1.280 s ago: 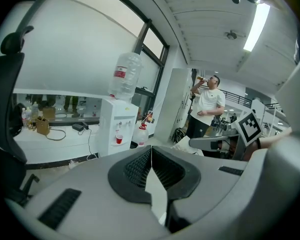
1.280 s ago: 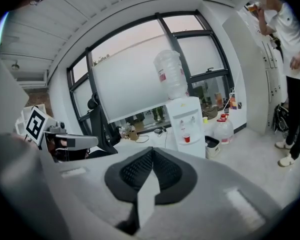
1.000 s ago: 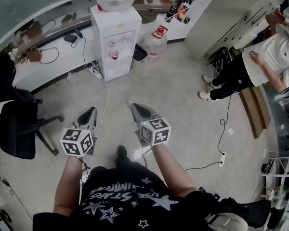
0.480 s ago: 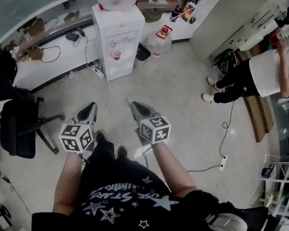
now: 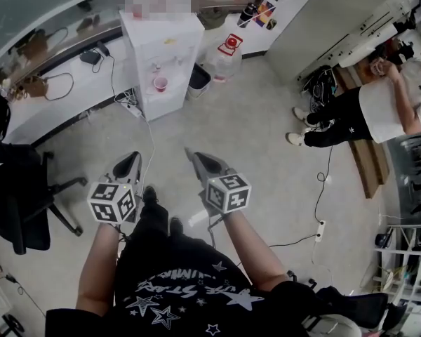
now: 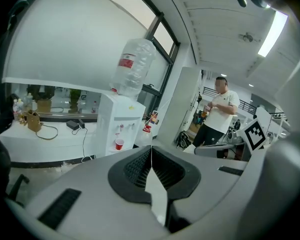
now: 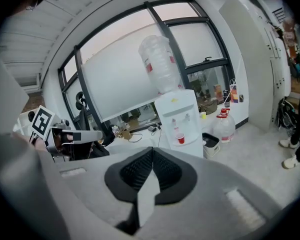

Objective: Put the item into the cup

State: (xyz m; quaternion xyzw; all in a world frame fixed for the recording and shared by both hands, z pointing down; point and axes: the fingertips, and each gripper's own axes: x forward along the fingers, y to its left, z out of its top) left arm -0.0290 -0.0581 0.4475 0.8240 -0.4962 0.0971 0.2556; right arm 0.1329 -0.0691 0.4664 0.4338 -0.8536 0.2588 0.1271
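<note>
1. My left tongs [image 5: 130, 163]: clenched, nothing between them, held above the floor [image 5: 259, 139].
2. My right tongs [image 5: 196, 159]: clenched likewise and bare, just beside the left pair.
3. Red cup [image 5: 160, 83]: upright in the tap recess of the white water dispenser [image 5: 170, 44], well apart from both tongs.
4. Item for the cup: I cannot tell which it is.
5. Water jug [image 5: 228, 56]: on the floor, right of the dispenser.
6. Person [image 5: 382, 104]: at the right edge of the floor.
</note>
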